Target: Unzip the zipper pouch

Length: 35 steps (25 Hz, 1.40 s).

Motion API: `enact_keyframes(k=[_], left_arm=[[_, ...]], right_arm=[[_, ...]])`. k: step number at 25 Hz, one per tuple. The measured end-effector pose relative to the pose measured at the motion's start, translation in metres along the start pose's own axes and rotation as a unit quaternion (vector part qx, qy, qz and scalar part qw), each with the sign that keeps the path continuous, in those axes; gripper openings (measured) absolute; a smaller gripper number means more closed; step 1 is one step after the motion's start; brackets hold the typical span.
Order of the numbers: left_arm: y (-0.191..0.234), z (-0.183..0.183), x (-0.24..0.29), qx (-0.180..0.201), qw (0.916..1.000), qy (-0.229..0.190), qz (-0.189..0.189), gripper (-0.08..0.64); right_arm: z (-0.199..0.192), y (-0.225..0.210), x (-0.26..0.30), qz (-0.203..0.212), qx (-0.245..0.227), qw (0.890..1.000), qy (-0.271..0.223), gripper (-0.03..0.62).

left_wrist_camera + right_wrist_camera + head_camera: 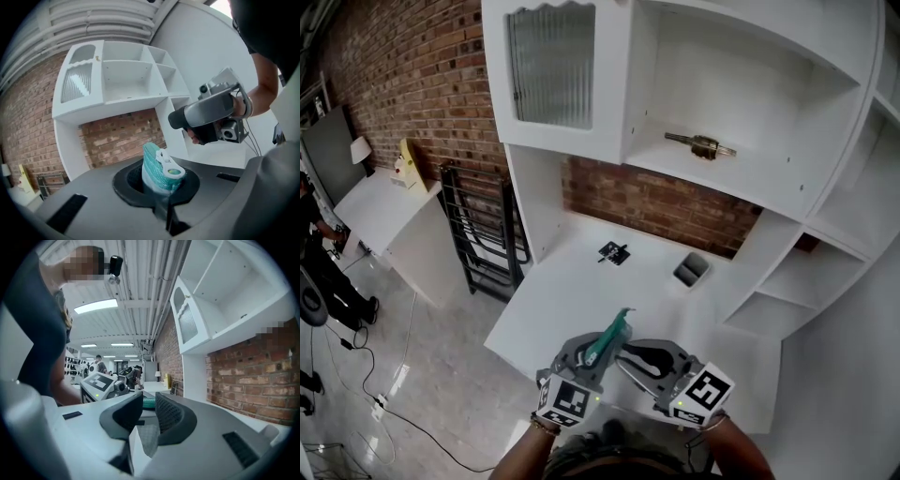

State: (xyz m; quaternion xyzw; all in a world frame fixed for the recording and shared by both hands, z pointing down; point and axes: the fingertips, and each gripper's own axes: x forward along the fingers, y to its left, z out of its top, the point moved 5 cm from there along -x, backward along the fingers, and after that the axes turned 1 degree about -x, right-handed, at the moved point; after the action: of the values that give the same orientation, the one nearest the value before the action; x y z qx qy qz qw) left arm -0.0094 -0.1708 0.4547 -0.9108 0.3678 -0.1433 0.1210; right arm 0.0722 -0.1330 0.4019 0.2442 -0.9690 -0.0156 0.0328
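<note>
Left gripper (596, 354) is clamping one end of the teal zipper pouch (609, 337), holding it up over the near edge of the white tabletop (581, 291). The white pull tab (166, 163) is showing. Right gripper (630, 364) is sitting just beside it, jaws slightly apart, gripping nothing. The teal sliver beyond them is probably the pouch.

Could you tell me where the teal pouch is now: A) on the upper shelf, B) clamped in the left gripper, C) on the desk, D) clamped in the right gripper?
B: the left gripper is shut on the pouch; the right gripper stands open and empty.
</note>
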Motion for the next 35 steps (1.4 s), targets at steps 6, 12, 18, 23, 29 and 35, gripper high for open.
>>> enact_keyframes(k=[6, 12, 18, 23, 29, 35], left_arm=[[-0.001, -0.003, 0.004, 0.088, 0.9948, 0.046, 0.023, 0.006], [-0.003, -0.008, 0.003, 0.149, 0.9846, 0.081, 0.042, 0.006], [-0.007, -0.013, 0.004, 0.193, 0.9742, 0.107, 0.048, 0.006], [-0.004, -0.016, 0.001, 0.205, 0.9699, 0.119, 0.054, 0.006], [-0.001, -0.018, 0.001, 0.203, 0.9698, 0.121, 0.061, 0.006], [0.000, -0.017, 0.005, 0.189, 0.9736, 0.113, 0.059, 0.006]], right_arm=[[-0.006, 0.016, 0.020, -0.035, -0.025, 0.998, 0.037, 0.120], [-0.014, 0.029, 0.035, -0.043, -0.025, 0.995, 0.089, 0.183], [-0.017, 0.032, 0.041, -0.049, -0.012, 0.993, 0.104, 0.183], [-0.018, 0.034, 0.044, -0.055, -0.007, 0.993, 0.103, 0.183], [-0.023, 0.032, 0.043, -0.071, -0.027, 0.989, 0.127, 0.170], [-0.023, 0.030, 0.038, -0.073, -0.014, 0.990, 0.117, 0.146]])
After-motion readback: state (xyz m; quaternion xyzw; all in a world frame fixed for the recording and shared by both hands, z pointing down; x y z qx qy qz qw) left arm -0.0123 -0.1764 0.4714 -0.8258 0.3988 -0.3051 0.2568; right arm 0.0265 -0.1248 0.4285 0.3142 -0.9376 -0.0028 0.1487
